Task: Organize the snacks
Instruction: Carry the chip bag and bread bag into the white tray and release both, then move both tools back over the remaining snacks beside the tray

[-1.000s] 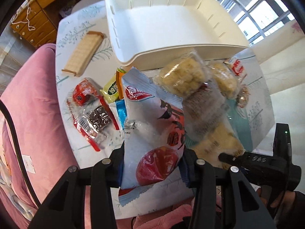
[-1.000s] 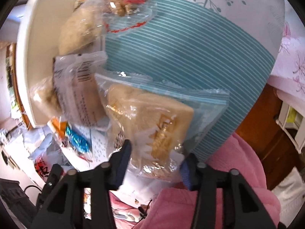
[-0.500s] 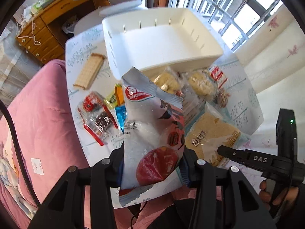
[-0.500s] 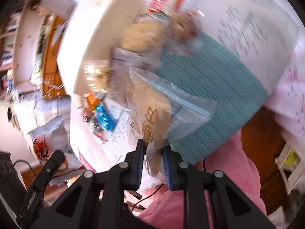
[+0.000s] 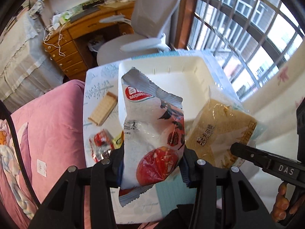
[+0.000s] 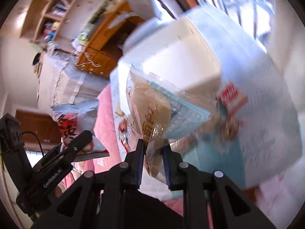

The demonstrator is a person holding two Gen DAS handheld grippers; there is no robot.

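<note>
Bin (image 5: 200, 87) of white plastic sits at about twelve o'clock from both grippers on the small table (image 5: 95, 87); the part of its floor that shows holds nothing. Its walls carry short slots near the rim. The left gripper (image 5: 152, 164) is clamped on a silver snack bag (image 5: 152, 126) printed with a red fruit, held upright clear of the tabletop and hiding part of the bin. At three o'clock from it, the right gripper (image 6: 153, 162) is pinched tight on the lower edge of a clear packet of tan bread (image 6: 150, 110), also held in the air in front of the bin.

On the patterned white and teal tablecloth, a wafer pack (image 5: 103, 110) lies at ten o'clock from the left gripper, and a red-wrapped snack (image 5: 101, 145) lies at nine o'clock. A red and white packet (image 6: 232, 97) lies at two o'clock from the right gripper, blurred. A pink blanket (image 5: 49, 126) borders the table at nine o'clock. Beyond stand a grey office chair (image 5: 148, 22), a wooden desk (image 5: 76, 38) with drawers, and barred windows (image 5: 247, 28).
</note>
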